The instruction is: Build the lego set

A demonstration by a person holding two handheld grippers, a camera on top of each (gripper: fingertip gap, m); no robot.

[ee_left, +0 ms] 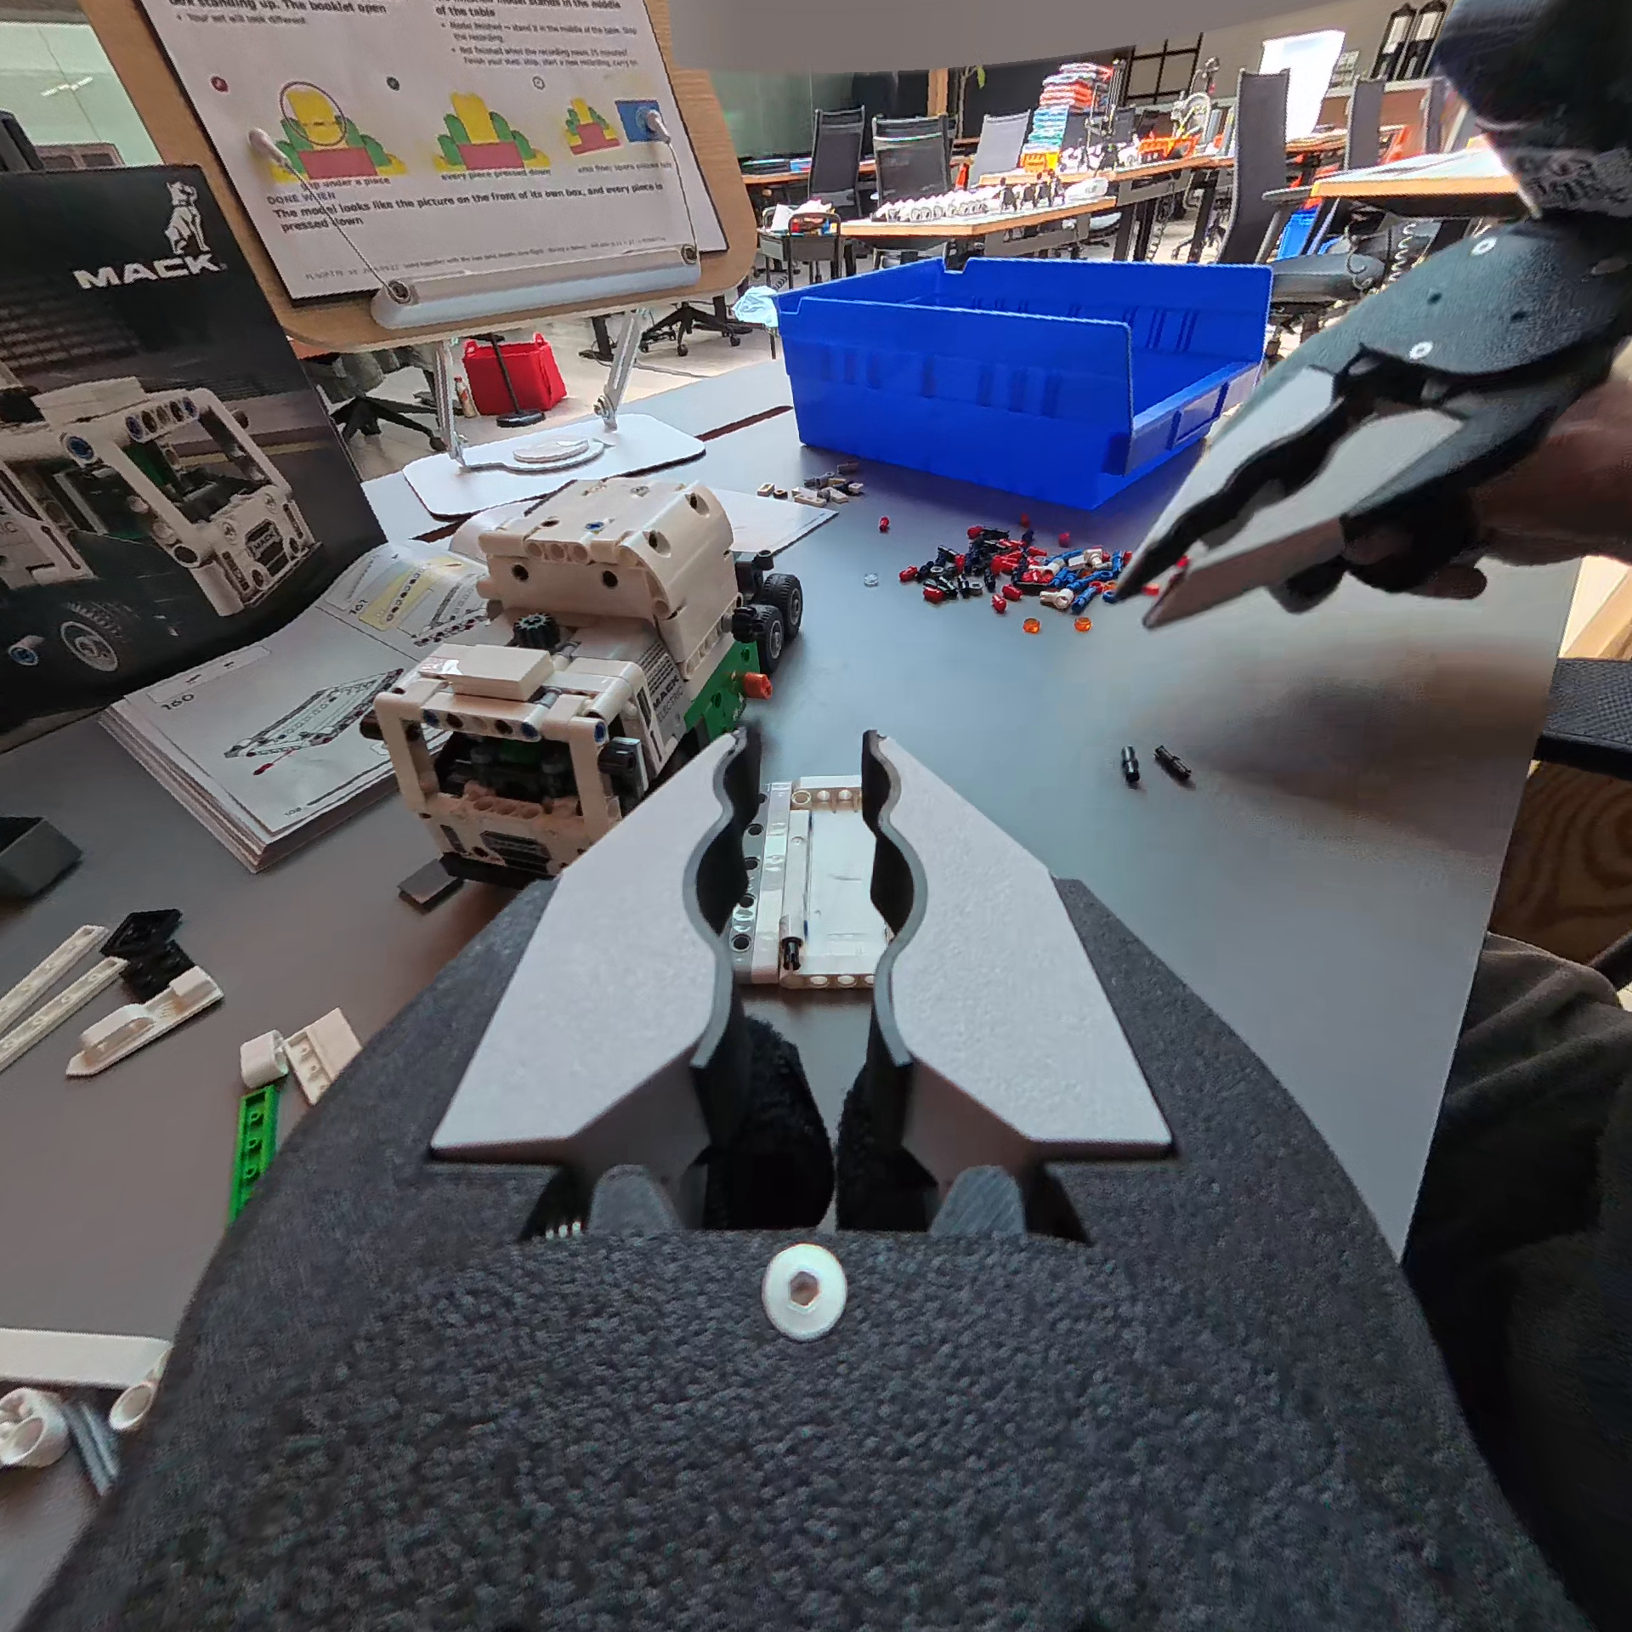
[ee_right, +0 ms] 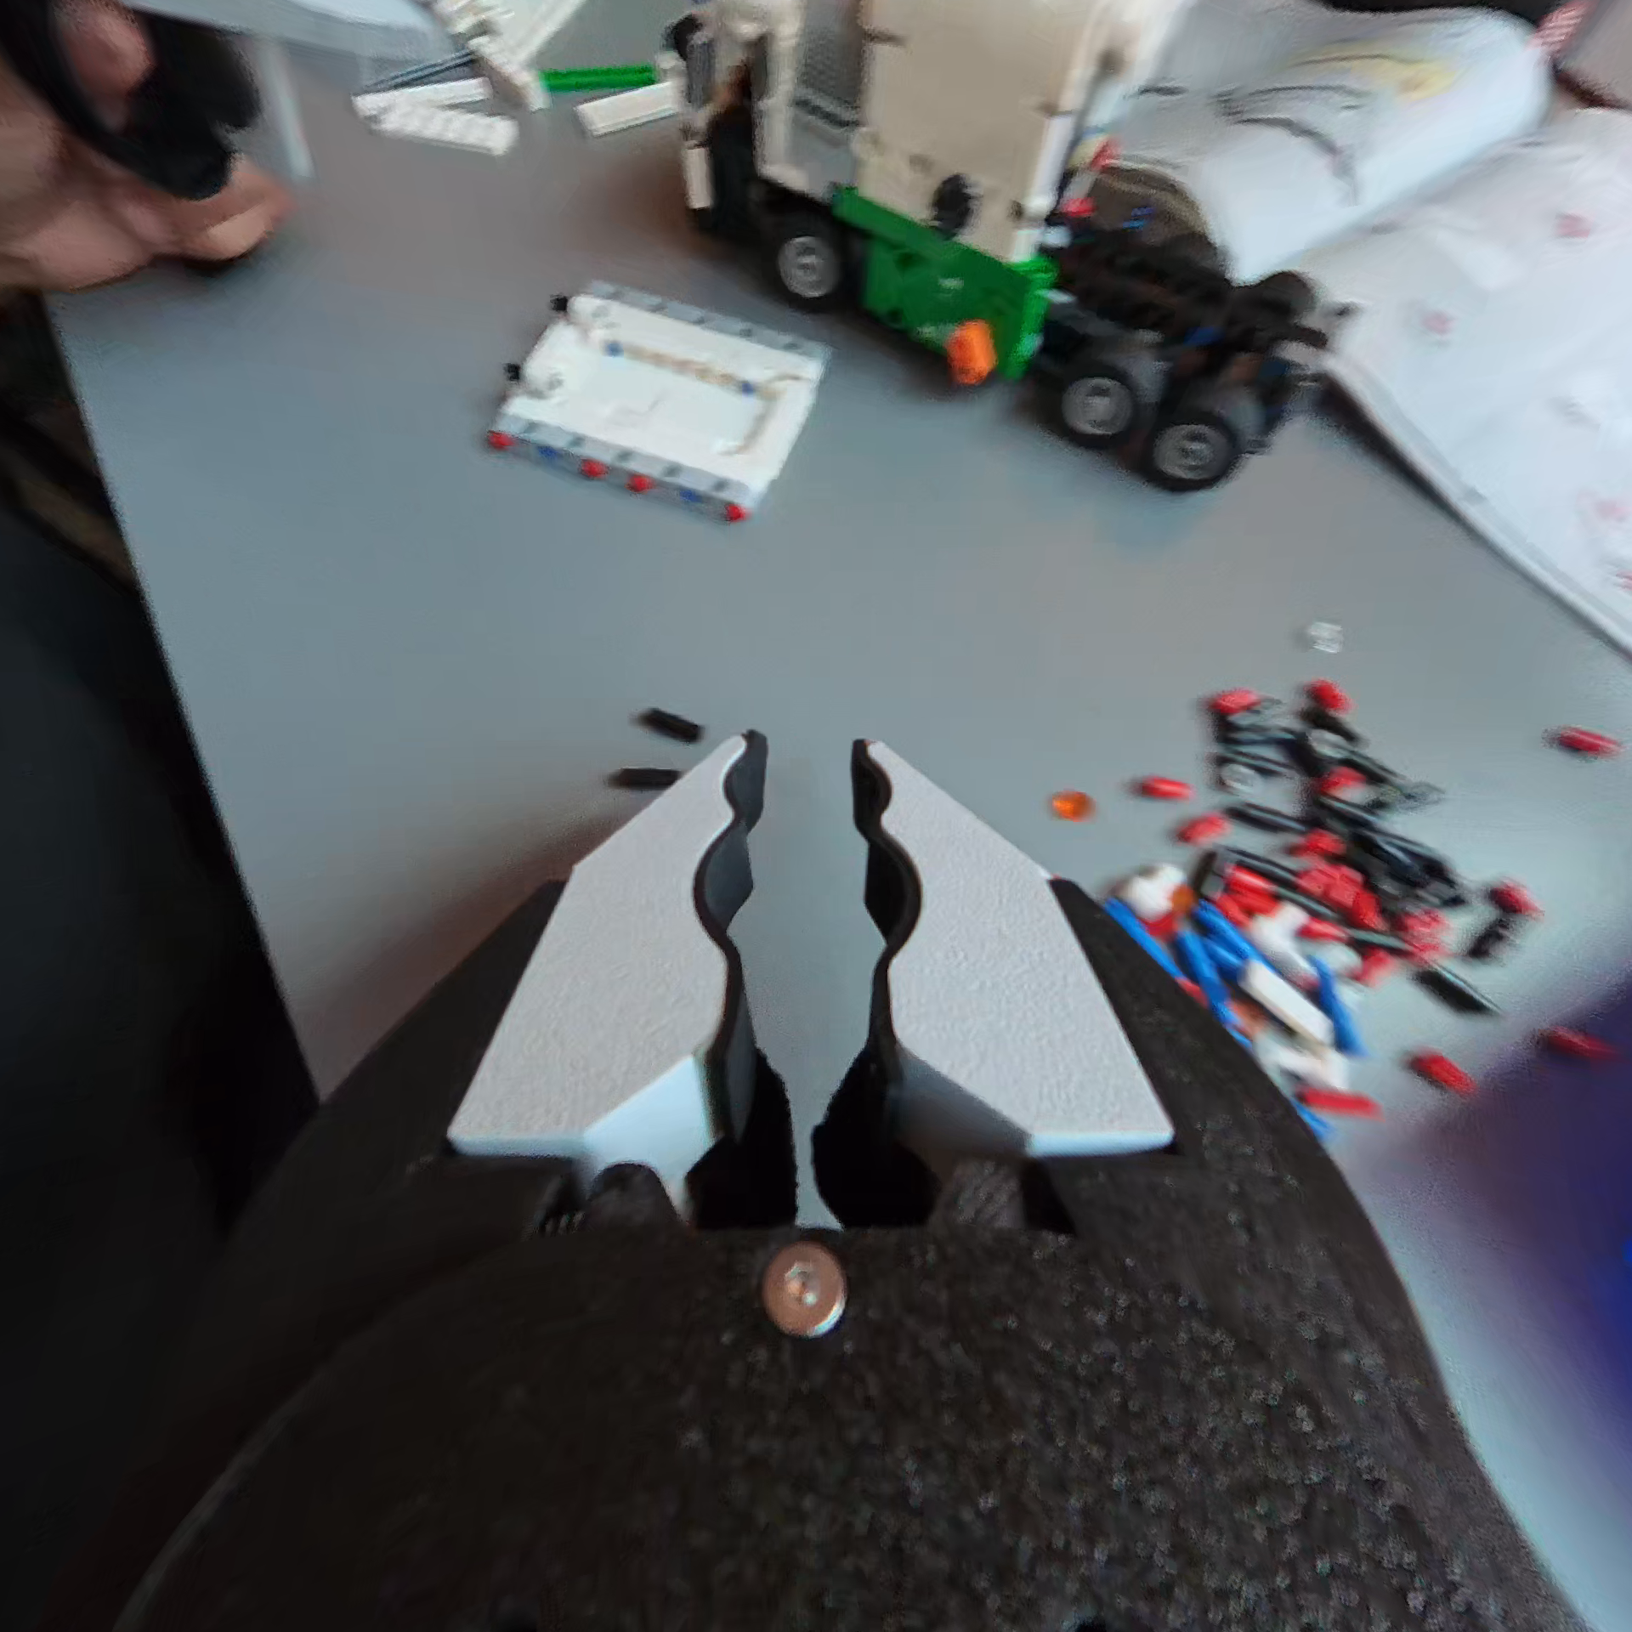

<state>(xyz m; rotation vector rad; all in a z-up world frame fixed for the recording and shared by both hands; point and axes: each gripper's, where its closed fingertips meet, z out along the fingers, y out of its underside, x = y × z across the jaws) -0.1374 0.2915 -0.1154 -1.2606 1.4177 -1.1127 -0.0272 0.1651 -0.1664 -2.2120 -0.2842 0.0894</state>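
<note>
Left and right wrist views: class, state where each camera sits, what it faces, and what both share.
Left wrist view: on the left gripper, open over the white panel; faces truck, blue bin; right gripper and a hand show.
Right wrist view: on the right gripper, open above the table; faces two black pins; a hand shows top left.
Shared: truck, panel, pins, loose pile.
</note>
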